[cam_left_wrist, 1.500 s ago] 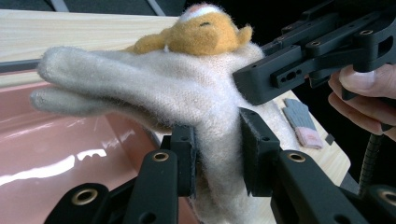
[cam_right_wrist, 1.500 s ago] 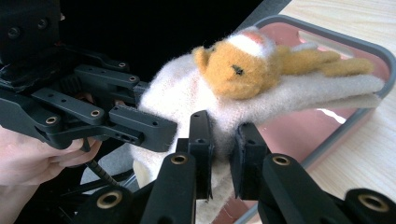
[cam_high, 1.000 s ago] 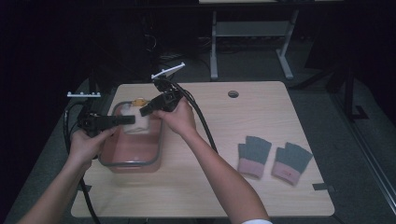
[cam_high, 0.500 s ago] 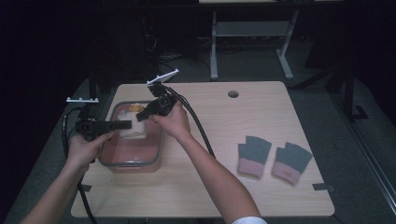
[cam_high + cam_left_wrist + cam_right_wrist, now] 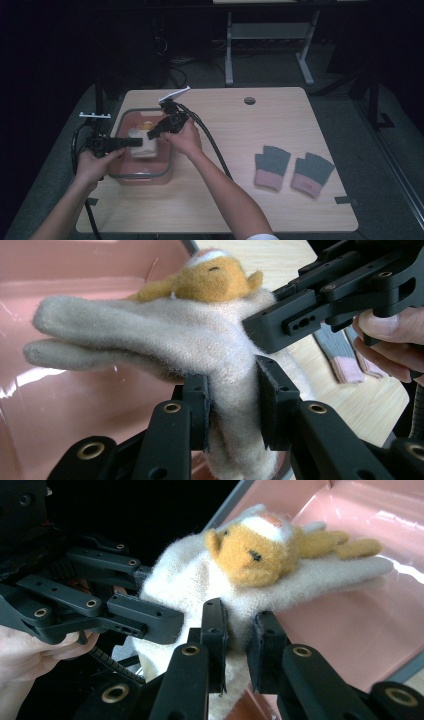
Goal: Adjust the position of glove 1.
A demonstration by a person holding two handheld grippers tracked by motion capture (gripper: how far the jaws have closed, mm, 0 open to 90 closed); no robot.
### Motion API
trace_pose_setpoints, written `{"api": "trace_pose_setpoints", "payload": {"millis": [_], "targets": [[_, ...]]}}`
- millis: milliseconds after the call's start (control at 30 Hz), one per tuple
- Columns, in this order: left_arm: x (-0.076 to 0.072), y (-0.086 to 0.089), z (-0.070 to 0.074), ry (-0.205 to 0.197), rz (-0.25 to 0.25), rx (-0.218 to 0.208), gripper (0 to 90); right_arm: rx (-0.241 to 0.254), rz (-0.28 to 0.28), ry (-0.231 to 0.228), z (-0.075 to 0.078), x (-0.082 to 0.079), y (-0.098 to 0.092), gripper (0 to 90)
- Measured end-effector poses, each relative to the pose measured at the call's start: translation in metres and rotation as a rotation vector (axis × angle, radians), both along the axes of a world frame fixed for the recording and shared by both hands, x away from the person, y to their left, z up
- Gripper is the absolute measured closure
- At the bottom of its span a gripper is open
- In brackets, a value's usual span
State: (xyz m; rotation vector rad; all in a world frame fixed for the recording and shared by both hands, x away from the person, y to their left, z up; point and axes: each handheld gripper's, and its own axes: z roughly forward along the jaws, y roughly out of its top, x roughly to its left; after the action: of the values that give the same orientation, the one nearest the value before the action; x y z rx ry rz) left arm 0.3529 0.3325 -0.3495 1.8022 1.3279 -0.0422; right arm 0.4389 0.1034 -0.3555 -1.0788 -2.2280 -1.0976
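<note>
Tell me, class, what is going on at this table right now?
A person holds a gripper in each hand, and both are clamped on a cream woolly glove with an orange animal face sewn on it. The left gripper pinches the cuff end, and the right gripper pinches it from the other side. The glove hangs over a pink tub near the table's left edge. A grey pair of gloves with pink cuffs lies flat on the right side of the table, untouched.

Right tongs [image 5: 236,630] pinching cream glove [image 5: 200,587], orange animal face [image 5: 255,550], pink bin [image 5: 360,605]
</note>
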Motion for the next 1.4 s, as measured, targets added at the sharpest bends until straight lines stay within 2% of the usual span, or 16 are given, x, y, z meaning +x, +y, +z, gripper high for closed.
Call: {"api": "trace_pose_setpoints", "payload": {"millis": [100,400,633,867,900,1067,1267,1400], "targets": [[0.001,0.001,-0.005,0.019,0.000,0.005,69.8,-0.007,0.002,0.010,-0.007,0.001,0.001,79.3],[0.006,-0.003,-0.022,0.077,-0.010,0.057,69.8,-0.017,-0.003,0.055,-0.029,0.001,0.003,79.0],[0.008,-0.006,-0.034,0.121,-0.017,0.098,69.7,-0.068,0.004,0.063,-0.043,0.000,0.006,78.0],[0.009,-0.011,-0.038,0.136,-0.004,0.128,69.7,-0.117,0.009,0.043,-0.041,-0.002,0.007,76.9],[0.009,-0.010,-0.039,0.138,-0.013,0.147,69.8,-0.124,0.008,0.038,-0.041,-0.002,0.007,77.1],[0.008,-0.010,-0.045,0.155,-0.003,0.150,69.8,-0.147,0.022,0.019,-0.041,-0.005,0.009,78.3],[0.008,-0.009,-0.050,0.166,0.009,0.181,69.8,-0.165,0.024,0.026,-0.044,-0.005,0.012,77.1],[0.009,-0.008,-0.055,0.188,0.013,0.222,69.5,-0.180,0.028,0.027,-0.043,-0.006,0.012,75.2]]}}
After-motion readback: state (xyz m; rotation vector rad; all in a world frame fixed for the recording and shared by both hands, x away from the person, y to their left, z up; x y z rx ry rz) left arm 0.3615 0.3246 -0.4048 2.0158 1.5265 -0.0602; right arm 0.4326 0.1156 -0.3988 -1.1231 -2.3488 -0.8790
